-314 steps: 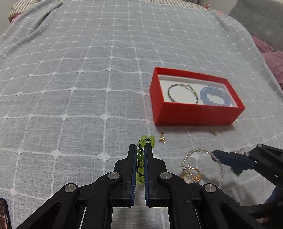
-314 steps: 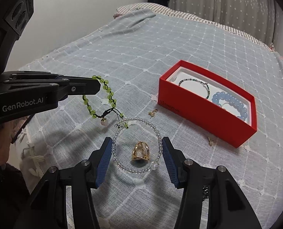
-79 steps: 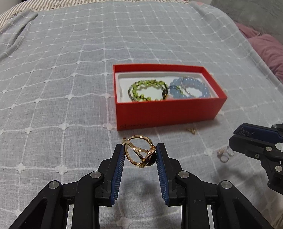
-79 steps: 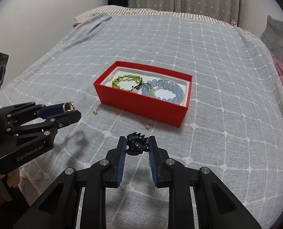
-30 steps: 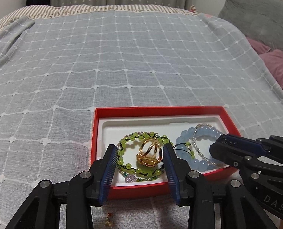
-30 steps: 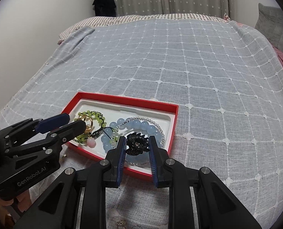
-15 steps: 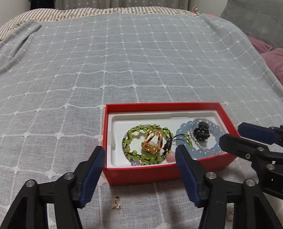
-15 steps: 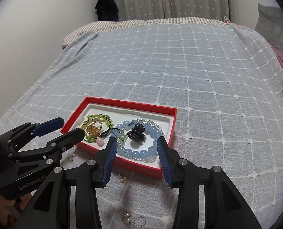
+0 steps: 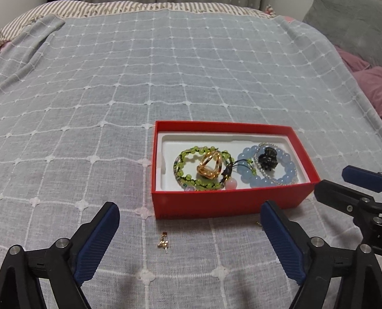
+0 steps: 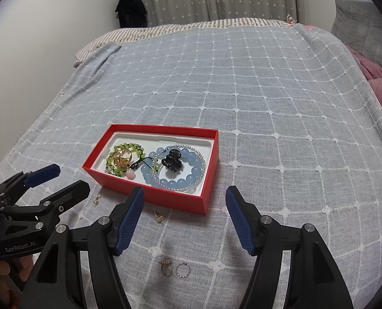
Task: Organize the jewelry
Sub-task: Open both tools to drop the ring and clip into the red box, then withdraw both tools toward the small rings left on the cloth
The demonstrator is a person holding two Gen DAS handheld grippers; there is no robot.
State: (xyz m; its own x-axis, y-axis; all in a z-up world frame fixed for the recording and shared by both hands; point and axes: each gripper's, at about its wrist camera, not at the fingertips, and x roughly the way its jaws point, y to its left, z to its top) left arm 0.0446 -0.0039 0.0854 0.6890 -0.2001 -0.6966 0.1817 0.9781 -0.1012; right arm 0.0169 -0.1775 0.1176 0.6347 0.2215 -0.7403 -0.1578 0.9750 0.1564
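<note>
A red box (image 9: pixel 227 200) (image 10: pixel 165 198) sits on the grey checked bedspread. Inside lie a green bead bracelet (image 9: pixel 185 173) (image 10: pixel 129 146) with a gold ring (image 9: pixel 211 166) (image 10: pixel 122 157) on it, and a blue bead bracelet (image 9: pixel 283 177) (image 10: pixel 188 177) with a black hair clip (image 9: pixel 267 160) (image 10: pixel 172 162) on it. My left gripper (image 9: pixel 189 208) (image 10: pixel 62 177) hangs in front of the box, jaws still opening, nothing between them. My right gripper (image 10: pixel 184 193) (image 9: pixel 335 182) is also before the box, jaws opening and empty.
Small loose pieces lie on the bedspread in front of the box: a gold earring (image 9: pixel 163 242) (image 10: pixel 96 200), another earring (image 10: pixel 159 216), and two small rings (image 10: pixel 166 265) (image 10: pixel 182 269). Pink and grey pillows (image 9: pixel 376 87) sit at the right.
Both grippers let go of the gold ring and the black clip, which now lie in the box. Both jaws widened, and both grippers drew back and up from the box.
</note>
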